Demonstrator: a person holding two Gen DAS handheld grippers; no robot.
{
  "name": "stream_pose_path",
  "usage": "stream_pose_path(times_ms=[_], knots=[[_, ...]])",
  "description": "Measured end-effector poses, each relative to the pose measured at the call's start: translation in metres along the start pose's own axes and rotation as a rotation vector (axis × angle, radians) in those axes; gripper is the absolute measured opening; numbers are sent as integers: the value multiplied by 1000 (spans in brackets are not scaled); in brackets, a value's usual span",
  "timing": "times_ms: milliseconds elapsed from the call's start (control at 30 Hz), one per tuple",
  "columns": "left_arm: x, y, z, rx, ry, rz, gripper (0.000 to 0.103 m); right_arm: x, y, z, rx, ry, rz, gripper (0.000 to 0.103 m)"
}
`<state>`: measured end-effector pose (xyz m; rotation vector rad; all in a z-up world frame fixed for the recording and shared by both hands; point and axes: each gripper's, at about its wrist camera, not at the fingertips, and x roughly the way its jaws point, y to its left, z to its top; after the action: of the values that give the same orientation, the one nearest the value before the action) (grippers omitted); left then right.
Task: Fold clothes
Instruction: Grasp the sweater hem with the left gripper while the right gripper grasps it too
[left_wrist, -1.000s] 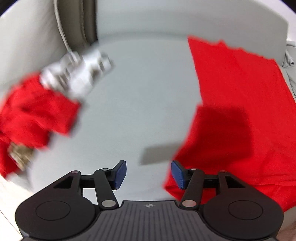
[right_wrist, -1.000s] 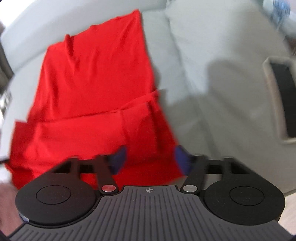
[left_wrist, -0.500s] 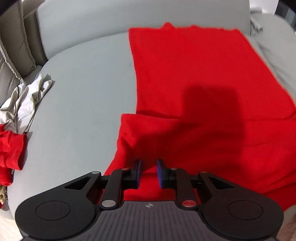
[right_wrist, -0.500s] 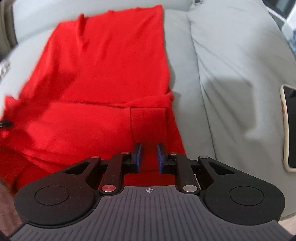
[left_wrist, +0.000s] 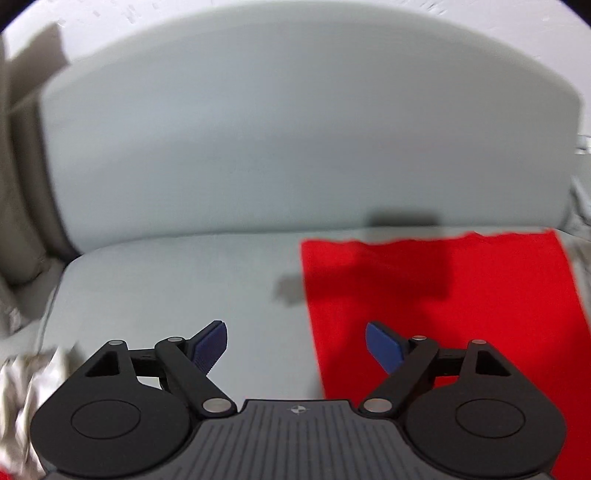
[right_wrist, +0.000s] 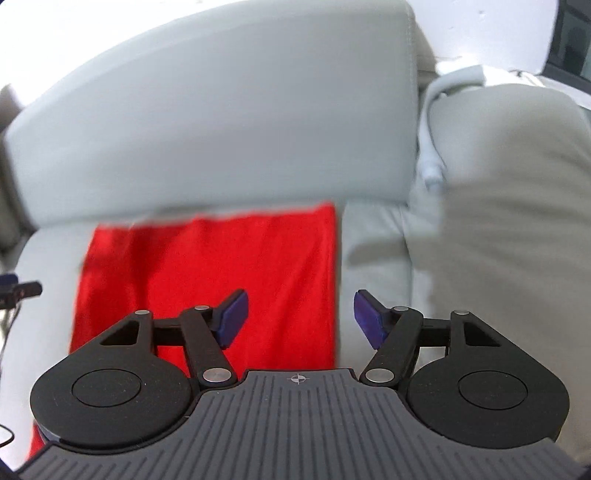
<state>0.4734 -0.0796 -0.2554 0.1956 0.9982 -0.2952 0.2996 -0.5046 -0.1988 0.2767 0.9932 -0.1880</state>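
At the far left of the left wrist view, a crumpled pale garment (left_wrist: 26, 398) lies at the edge of the seat, blurred, beneath a beige cushion (left_wrist: 22, 192). The surface is a light grey leather sofa (left_wrist: 177, 288), its broad curved backrest (left_wrist: 295, 140) filling the upper part of both views against a white wall.

The left gripper (left_wrist: 295, 345) hangs over bare seat, its jaws opening with nothing between them; the left blue pad is over grey leather and the right pad over red cloth. The red garment (left_wrist: 443, 314) lies spread flat on the seat, its far edge just beside the foot of the backrest, with a shadow across its upper part.

In the right wrist view, the right gripper (right_wrist: 300, 317) straddles the cloth's right edge, jaws opening and empty. Further right, a grey-beige cushion (right_wrist: 509, 206) bulges, with a pale blue fabric (right_wrist: 432, 155) tucked beside it.
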Motion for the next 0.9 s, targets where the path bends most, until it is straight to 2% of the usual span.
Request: stream_pose_path(times_ms=[33,167,200,267,300,333,367,400,433,467,500,633,733,800,900], knots=[[1,-4,2,-3,4,-5,81,24,-5,15,13,2,4,66],[59,2,17,-14,25,-62,81,89,-14,32,27,9,-14,65],[75,1,19,6,31,-60,88,110,-18,36,28,23,-40,65],[88,-2,21,44,5,-43,96,125,-24,37,22,39,-60,62],[93,-4,24,61,-14,-46,95,136,-28,37,14,48,-57,62],[93,-8,24,69,-21,-54,93,141,-30,36,4,41,-42,55],[94,-11,25,88,-34,-71,85,141,-31,36,-11,37,-33,42],[94,-17,25,124,-48,-90,60,140,-30,35,-43,37,-7,31],[91,-21,24,158,-55,-120,47,137,-29,34,-67,40,28,12],[85,-30,24,205,-60,-170,21,135,-28,33,-81,42,37,5],[80,-35,24,222,-61,-175,7,131,-25,32,-109,44,33,5],[55,-42,29,260,-78,-132,7,102,-16,36,-167,1,-24,4],[17,-37,32,261,-113,-106,7,65,-10,42,-176,-45,-42,4],[-20,-40,29,286,-150,-70,7,31,-5,38,-188,-76,-54,4],[-77,-41,21,270,-202,-51,7,-23,6,28,-201,-129,-55,4]])
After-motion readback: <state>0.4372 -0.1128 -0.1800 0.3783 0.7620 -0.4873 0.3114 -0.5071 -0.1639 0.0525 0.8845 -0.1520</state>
